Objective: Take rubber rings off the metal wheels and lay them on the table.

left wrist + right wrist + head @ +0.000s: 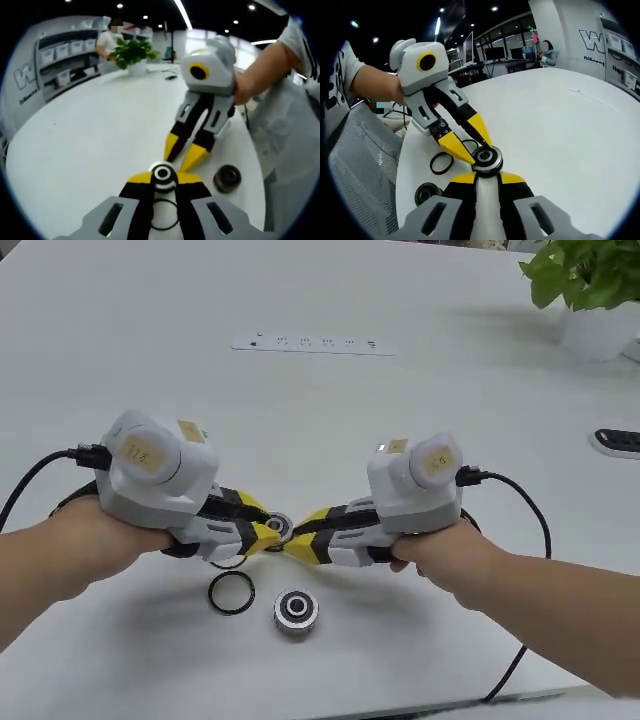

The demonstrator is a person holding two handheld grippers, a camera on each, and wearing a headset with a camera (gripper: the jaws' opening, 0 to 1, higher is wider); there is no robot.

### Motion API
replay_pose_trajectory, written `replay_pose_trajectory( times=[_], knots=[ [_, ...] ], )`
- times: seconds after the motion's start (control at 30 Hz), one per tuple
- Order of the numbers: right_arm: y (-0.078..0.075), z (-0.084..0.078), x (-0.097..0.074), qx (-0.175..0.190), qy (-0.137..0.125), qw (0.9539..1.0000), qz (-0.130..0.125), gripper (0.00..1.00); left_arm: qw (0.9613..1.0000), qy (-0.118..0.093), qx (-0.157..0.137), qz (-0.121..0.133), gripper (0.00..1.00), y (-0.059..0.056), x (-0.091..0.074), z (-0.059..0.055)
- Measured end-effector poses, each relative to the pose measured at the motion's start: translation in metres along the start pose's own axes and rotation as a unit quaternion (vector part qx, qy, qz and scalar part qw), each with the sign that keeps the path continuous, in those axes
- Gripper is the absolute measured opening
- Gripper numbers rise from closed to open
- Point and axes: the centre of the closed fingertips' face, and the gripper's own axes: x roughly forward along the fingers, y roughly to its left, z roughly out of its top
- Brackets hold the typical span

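Left fingers (262, 536) clamp a wheel (278, 528) for stripping

Above the surface (330, 420), right fingers (305, 545) touch its rim; their grip I cannot tell. Nearer the person than that wheel lie a second wheel (296, 609) and a loose ring (231, 592). Next likely: pinch the rim, pull.

Bright overhead light, perhaps slightly blurred
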Motion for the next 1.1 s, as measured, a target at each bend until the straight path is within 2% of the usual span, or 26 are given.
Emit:
replay_pose_trajectory(
  times=[0.4,0.73,0.83,0.93,1.1],
  knots=[
    [-0.0018,-0.0003,-0.001,0.007,-0.004,1.0,-0.006,0.1,0.9999,0.001,0.006,0.01,0.14,0.0017,0.0014,0.0004],
    [-0.0034,-0.0016,-0.0025,0.023,-0.007,0.9997,-0.01,0.0,0.9998,0.004,0.015,0.014,0.14,0.0028,0.003,0.0],
    [-0.0042,-0.0012,-0.0024,0.041,-0.009,0.999,-0.013,0.0,0.9996,0.006,0.023,0.017,0.13,0.0031,0.0032,-0.0002],
    [-0.006,-0.0013,-0.003,0.079,-0.021,0.9965,-0.012,0.0,0.9995,0.006,0.025,0.018,0.13,0.003,0.0029,-0.0002],
    [-0.008,-0.0012,-0.0051,0.112,-0.031,0.9931,-0.011,0.0,0.9993,0.008,0.028,0.021,0.13,0.0025,0.0031,0.0001]
  ],
)
